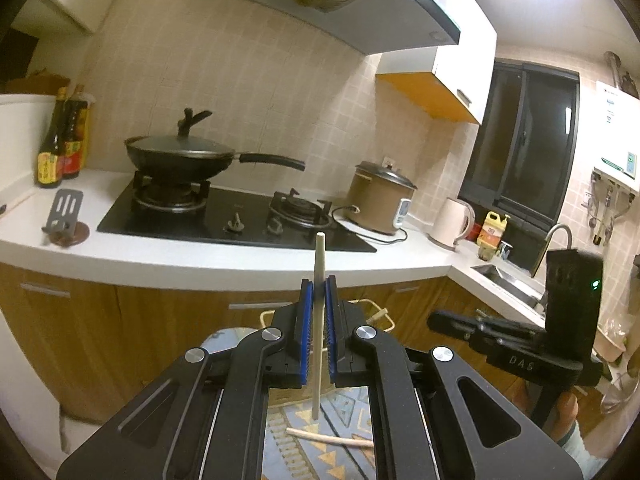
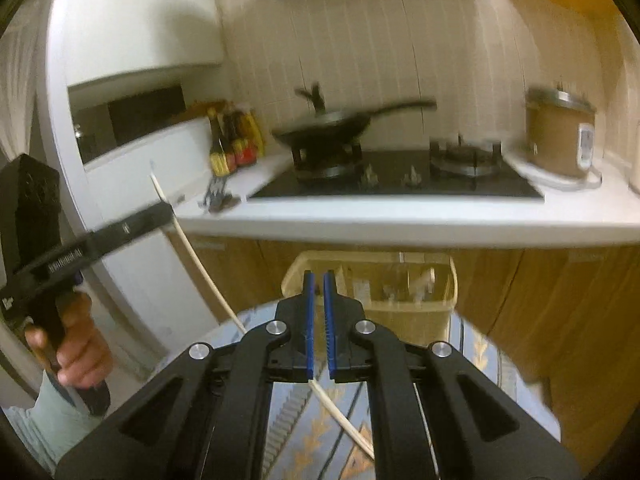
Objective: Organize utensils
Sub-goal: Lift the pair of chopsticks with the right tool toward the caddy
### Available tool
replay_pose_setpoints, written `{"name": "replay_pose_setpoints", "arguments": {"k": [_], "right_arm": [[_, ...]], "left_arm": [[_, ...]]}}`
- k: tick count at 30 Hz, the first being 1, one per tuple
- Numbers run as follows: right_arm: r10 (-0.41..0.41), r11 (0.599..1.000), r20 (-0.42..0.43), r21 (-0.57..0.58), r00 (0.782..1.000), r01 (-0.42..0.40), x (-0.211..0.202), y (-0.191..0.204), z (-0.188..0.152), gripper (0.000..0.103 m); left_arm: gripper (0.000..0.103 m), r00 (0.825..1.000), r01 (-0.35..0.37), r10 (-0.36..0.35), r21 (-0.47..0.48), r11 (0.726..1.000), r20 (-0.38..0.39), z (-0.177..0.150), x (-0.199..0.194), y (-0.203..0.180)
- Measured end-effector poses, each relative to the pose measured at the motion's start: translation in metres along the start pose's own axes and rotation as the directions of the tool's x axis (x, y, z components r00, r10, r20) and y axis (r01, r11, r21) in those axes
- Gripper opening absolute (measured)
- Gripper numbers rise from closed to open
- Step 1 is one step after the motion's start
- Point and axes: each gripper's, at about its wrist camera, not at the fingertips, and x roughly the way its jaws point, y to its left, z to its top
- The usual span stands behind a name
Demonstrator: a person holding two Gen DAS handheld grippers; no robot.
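The left gripper (image 1: 319, 300) has its jaws clamped on a pale chopstick (image 1: 318, 320) standing nearly upright above the patterned cloth (image 1: 344, 412), tip to the ceiling. It looks light, stiff and slippery, so a mid-shaft hold seems wisest. The right gripper (image 2: 319, 292) is empty, jaws a narrow gap apart, over a second chopstick (image 2: 340, 420) lying slantwise near the basket (image 2: 400, 280).

Both wrist views face the stove (image 1: 236, 216) counter (each close behind its claw).

One pale wooden chopstick (image 1: 319, 320) is held nearly upright above the patterned cloth (image 1: 340, 412); a second chopstick (image 1: 329, 437) lies flat on it.
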Motion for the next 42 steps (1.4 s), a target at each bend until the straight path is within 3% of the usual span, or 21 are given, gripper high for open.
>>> {"name": "replay_pose_setpoints", "arguments": {"k": [3, 9, 13, 16, 21, 26, 31, 37, 38, 42], "right_arm": [[-0.002, 1.0, -0.117, -0.022, 0.993, 0.0, 0.017, -0.005, -0.019, 0.005], [0.011, 0.999, -0.357, -0.035, 0.934, -0.025, 0.063, -0.009, -0.07, 0.014], [0.021, 0.998, -0.452, -0.043, 0.892, -0.046, 0.088, -0.004, -0.096, 0.052], [-0.033, 0.996, -0.509, -0.091, 0.86, -0.016, 0.101, 0.003, -0.106, 0.052], [-0.056, 0.994, -0.631, -0.11, 0.773, -0.018, 0.134, 0.0, -0.114, 0.052], [-0.096, 0.984, -0.686, -0.172, 0.721, -0.033, 0.154, 0.011, -0.122, 0.036], [-0.137, 0.979, -0.731, -0.204, 0.669, -0.023, 0.17, 0.015, -0.131, 0.032], [-0.168, 0.972, -0.738, -0.233, 0.654, -0.013, 0.181, 0.021, -0.132, 0.021], [-0.176, 0.969, -0.733, -0.246, 0.657, -0.014, 0.181, 0.022, -0.132, 0.013], [-0.191, 0.963, -0.713, -0.269, 0.675, -0.012, 0.182, 0.03, -0.135, 0.01]], "left_arm": [[0.004, 1.0, 0.002, -0.002, -0.006, 1.0, -0.006, -0.002, 0.0, 0.002], [0.004, 1.0, 0.015, -0.015, -0.009, 1.0, -0.01, -0.005, -0.002, 0.001], [0.004, 1.0, 0.014, -0.014, 0.007, 1.0, -0.02, -0.006, -0.002, -0.001], [0.004, 1.0, 0.016, -0.016, 0.015, 1.0, -0.023, -0.008, -0.002, -0.001], [0.004, 0.999, 0.023, -0.023, 0.009, 1.0, -0.032, -0.014, 0.0, 0.004], [0.004, 0.999, 0.019, -0.019, 0.005, 1.0, -0.04, -0.019, 0.002, 0.012], [0.004, 0.999, 0.017, -0.018, -0.007, 1.0, -0.047, -0.022, 0.004, 0.021], [0.004, 0.998, 0.018, -0.018, -0.016, 1.0, -0.056, -0.026, 0.006, 0.026], [0.004, 0.998, 0.018, -0.019, -0.018, 1.0, -0.057, -0.027, 0.006, 0.026], [0.004, 0.998, 0.015, -0.016, -0.016, 1.0, -0.068, -0.028, 0.008, 0.025]]}}
